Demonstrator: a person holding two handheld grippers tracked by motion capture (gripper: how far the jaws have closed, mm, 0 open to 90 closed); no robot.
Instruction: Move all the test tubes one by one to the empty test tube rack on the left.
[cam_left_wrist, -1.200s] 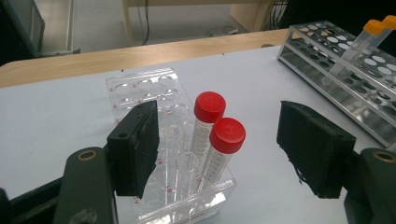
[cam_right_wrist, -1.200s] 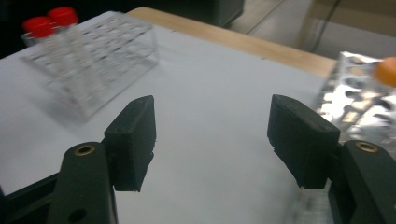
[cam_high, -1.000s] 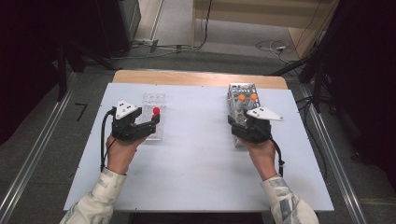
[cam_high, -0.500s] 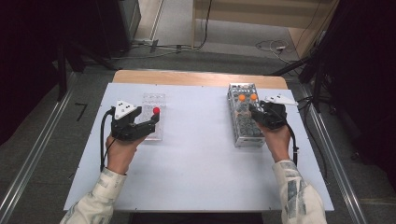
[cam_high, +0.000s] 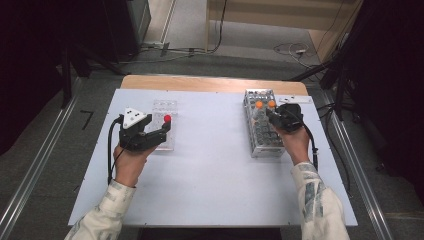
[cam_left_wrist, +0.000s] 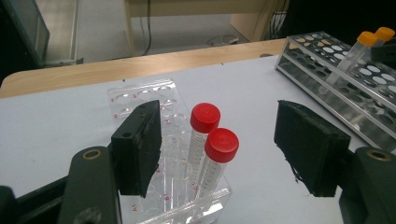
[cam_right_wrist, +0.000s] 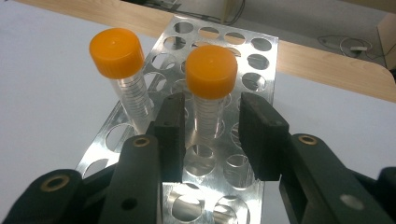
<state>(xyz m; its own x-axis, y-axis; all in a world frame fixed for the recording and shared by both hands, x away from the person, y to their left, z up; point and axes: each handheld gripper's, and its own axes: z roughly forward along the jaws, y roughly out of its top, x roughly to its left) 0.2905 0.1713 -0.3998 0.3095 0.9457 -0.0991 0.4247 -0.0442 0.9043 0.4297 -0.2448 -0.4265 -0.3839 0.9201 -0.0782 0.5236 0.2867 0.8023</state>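
Two orange-capped tubes stand in a metal rack (cam_high: 262, 137) at the right of the white table. My right gripper (cam_right_wrist: 210, 126) has one tube (cam_right_wrist: 211, 70) between its jaws. The jaws have just been closing, and a small gap shows on each side of the tube. The other orange tube (cam_right_wrist: 116, 51) stands just to its left. At the left, my left gripper (cam_left_wrist: 219, 128) is open and wide over a clear plastic rack (cam_left_wrist: 135, 95). Two red-capped tubes (cam_left_wrist: 204, 117) stand in the rack ahead of its jaws, untouched.
The white table (cam_high: 210, 170) has a wooden strip along its far edge. The metal rack (cam_right_wrist: 261, 46) has several empty holes around the orange tubes. Cables trail from both grippers, and more lie on the floor beyond the table.
My right hand has moved forward along the metal rack to the orange tubes, and its jaws have narrowed around one. The left hand has stayed put.
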